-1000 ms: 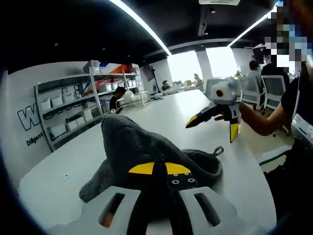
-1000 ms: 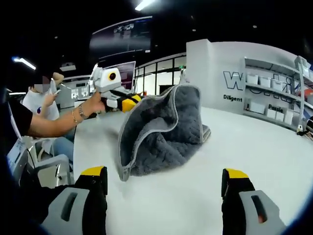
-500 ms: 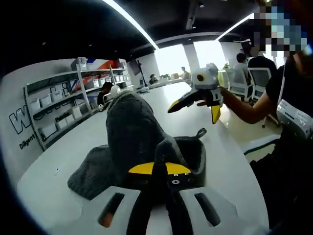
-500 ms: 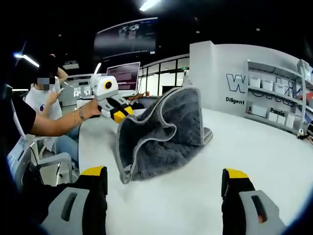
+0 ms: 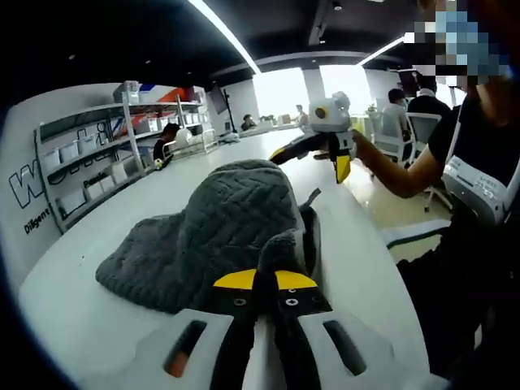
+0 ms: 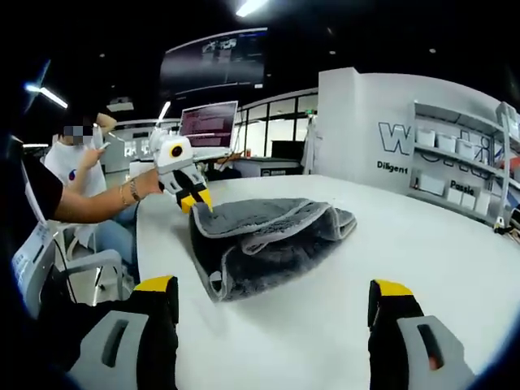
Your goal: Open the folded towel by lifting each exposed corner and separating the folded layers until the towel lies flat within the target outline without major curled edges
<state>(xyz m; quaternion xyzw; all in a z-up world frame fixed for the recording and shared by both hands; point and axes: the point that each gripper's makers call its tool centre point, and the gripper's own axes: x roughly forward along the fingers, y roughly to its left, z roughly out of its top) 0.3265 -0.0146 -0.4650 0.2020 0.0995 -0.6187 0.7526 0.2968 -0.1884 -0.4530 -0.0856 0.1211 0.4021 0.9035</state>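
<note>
A grey quilted towel (image 5: 219, 227) lies in a low, bunched heap on the white table (image 5: 106, 317). My left gripper (image 5: 264, 280) is shut on the towel's near edge, with cloth pinched between the yellow-tipped jaws. In the right gripper view the towel (image 6: 268, 240) is folded over itself with its pale hem showing, and the left gripper (image 6: 197, 203) holds its far left corner just above the table. My right gripper (image 6: 272, 288) stands open a short way in front of the towel with nothing in it. From the left gripper view, the right gripper (image 5: 313, 158) hangs beyond the towel, jaws apart.
Shelves with white bins (image 5: 81, 162) line the wall beside the table, seen also as shelves (image 6: 455, 162) at the right. An office chair (image 6: 73, 268) and a seated person (image 6: 69, 171) are past the table edge. A monitor (image 6: 210, 126) stands behind.
The raised part of the towel has come down: it stood tall a second ago and now lies low on the table. The left gripper has dropped with it, still holding the edge.
</note>
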